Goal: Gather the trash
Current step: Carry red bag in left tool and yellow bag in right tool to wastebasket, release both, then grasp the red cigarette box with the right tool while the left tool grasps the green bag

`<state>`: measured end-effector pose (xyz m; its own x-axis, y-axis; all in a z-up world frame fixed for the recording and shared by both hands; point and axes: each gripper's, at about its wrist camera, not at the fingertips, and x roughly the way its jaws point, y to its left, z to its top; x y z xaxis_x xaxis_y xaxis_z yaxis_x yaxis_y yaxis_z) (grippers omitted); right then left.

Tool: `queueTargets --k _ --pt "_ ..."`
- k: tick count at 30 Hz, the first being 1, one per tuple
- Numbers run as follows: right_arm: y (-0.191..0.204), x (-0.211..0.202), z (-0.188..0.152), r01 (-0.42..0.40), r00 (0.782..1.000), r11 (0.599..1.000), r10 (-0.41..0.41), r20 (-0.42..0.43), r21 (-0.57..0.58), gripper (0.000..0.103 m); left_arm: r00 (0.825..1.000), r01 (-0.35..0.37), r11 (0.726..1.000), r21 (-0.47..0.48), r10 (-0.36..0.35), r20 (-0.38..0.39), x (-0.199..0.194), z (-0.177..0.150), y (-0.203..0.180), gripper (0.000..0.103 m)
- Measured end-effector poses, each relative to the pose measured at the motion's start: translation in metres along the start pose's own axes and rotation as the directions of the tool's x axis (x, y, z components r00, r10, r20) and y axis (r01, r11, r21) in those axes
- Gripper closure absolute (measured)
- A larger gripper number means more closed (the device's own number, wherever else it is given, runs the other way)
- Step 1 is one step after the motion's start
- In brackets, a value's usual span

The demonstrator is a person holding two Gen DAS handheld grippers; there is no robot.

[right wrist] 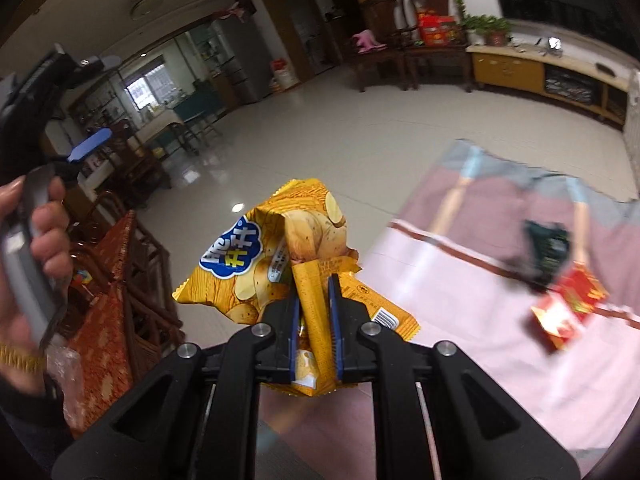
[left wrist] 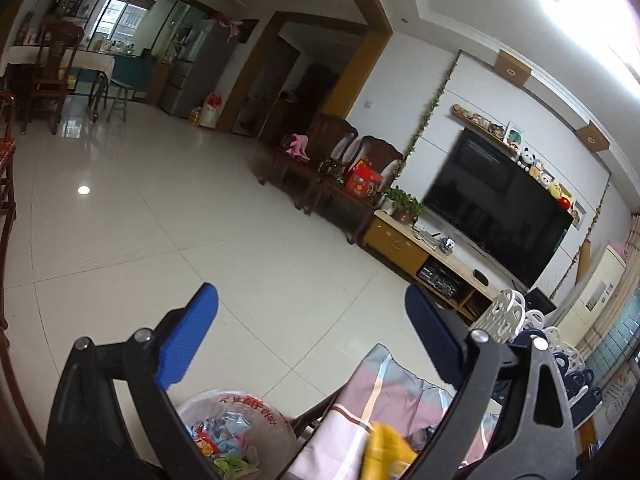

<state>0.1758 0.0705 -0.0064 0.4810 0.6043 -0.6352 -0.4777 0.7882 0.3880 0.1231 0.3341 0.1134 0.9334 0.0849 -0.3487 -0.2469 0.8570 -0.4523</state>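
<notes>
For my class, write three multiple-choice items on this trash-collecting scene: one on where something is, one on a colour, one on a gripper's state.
1. Where does the trash bag stand?
A. on the TV cabinet
B. on the floor beside the cloth-covered table
C. on a wooden chair

2. What is the main colour of the chip bag?
A. yellow
B. green
C. white

3. How is the left gripper?
A. shut on a wrapper
B. shut on nothing
C. open, holding nothing

Answers:
1 B, the trash bag sits on the tiles next to the cloth-covered table.
2 A, the chip bag clamped in the right gripper is yellow.
3 C, the left gripper has its blue fingers wide apart with only floor between.
</notes>
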Motion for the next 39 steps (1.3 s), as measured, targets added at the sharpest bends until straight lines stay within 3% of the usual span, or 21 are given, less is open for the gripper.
queueTargets --k 4,6,7,10,12,13,14,16,18,20,24,31,33,34,36,39 --pt "0.022 0.069 0.016 -0.011 0.997 1.0 0.01 -0.071 -0.004 0.083 0.997 -0.044 0.999 0.017 0.045 -0.067 0.013 -0.001 0.008 0.009" --pt "0.024 0.095 0.015 0.023 0.994 1.0 -0.024 -0.103 -0.017 0.06 0.993 -0.04 0.998 0.038 0.044 -0.113 0.022 -0.005 0.004 0.009" --pt "0.023 0.101 0.013 0.043 0.992 0.999 -0.045 -0.117 -0.013 0.059 0.991 -0.035 0.998 0.052 0.041 -0.125 0.023 -0.007 0.003 0.009" --pt "0.008 0.084 0.001 0.075 0.992 0.995 -0.067 -0.108 0.063 0.049 0.987 -0.022 0.992 0.124 0.042 -0.158 0.029 -0.017 -0.011 0.009" --pt "-0.014 0.048 -0.008 0.132 0.991 0.982 -0.128 -0.039 0.134 0.032 0.984 -0.012 0.987 0.158 0.04 -0.176 0.035 -0.022 -0.021 0.009" --pt "-0.026 0.028 -0.012 0.178 0.984 0.97 -0.181 0.0 0.163 0.028 0.982 0.0 0.985 0.174 0.033 -0.188 0.038 -0.027 -0.026 0.009" --pt "-0.036 0.012 -0.017 0.221 0.973 0.957 -0.231 0.029 0.187 0.023 0.98 0.009 0.982 0.186 0.028 -0.197 0.041 -0.03 -0.031 0.009" --pt "-0.061 -0.02 -0.026 0.335 0.931 0.908 -0.36 0.058 0.25 0.022 0.976 0.021 0.976 0.216 0.027 -0.214 0.048 -0.036 -0.039 0.009" --pt "-0.093 -0.044 -0.034 0.436 0.875 0.832 -0.481 0.053 0.344 0.014 0.972 0.023 0.971 0.237 0.033 -0.231 0.054 -0.043 -0.046 0.009" --pt "-0.118 -0.051 -0.04 0.534 0.813 0.743 -0.583 -0.002 0.403 0.014 0.968 0.031 0.969 0.244 0.031 -0.247 0.059 -0.049 -0.051 0.009" --pt "-0.145 -0.037 -0.042 0.61 0.763 0.664 -0.64 -0.093 0.432 0.014 0.956 0.049 0.958 0.283 0.038 -0.292 0.071 -0.061 -0.059 0.009" --pt "-0.161 0.013 -0.037 0.691 0.706 0.617 -0.687 -0.171 0.376 0.015 0.932 0.101 0.925 0.366 0.04 -0.36 0.086 -0.088 -0.083 0.009" --pt "-0.171 0.014 -0.037 0.692 0.705 0.611 -0.687 -0.176 0.385 0.038 0.927 0.12 0.917 0.381 0.034 -0.374 0.09 -0.095 -0.091 0.009" --pt "-0.176 0.016 -0.036 0.685 0.714 0.622 -0.676 -0.181 0.379 0.038 0.922 0.131 0.911 0.39 0.033 -0.386 0.093 -0.1 -0.096 0.009" --pt "-0.179 0.011 -0.036 0.641 0.756 0.666 -0.634 -0.165 0.381 0.041 0.913 0.152 0.899 0.41 0.031 -0.406 0.096 -0.111 -0.105 0.009" --pt "-0.177 -0.019 -0.042 0.583 0.802 0.725 -0.587 -0.112 0.368 0.042 0.888 0.209 0.873 0.441 0.019 -0.459 0.107 -0.134 -0.127 0.009"
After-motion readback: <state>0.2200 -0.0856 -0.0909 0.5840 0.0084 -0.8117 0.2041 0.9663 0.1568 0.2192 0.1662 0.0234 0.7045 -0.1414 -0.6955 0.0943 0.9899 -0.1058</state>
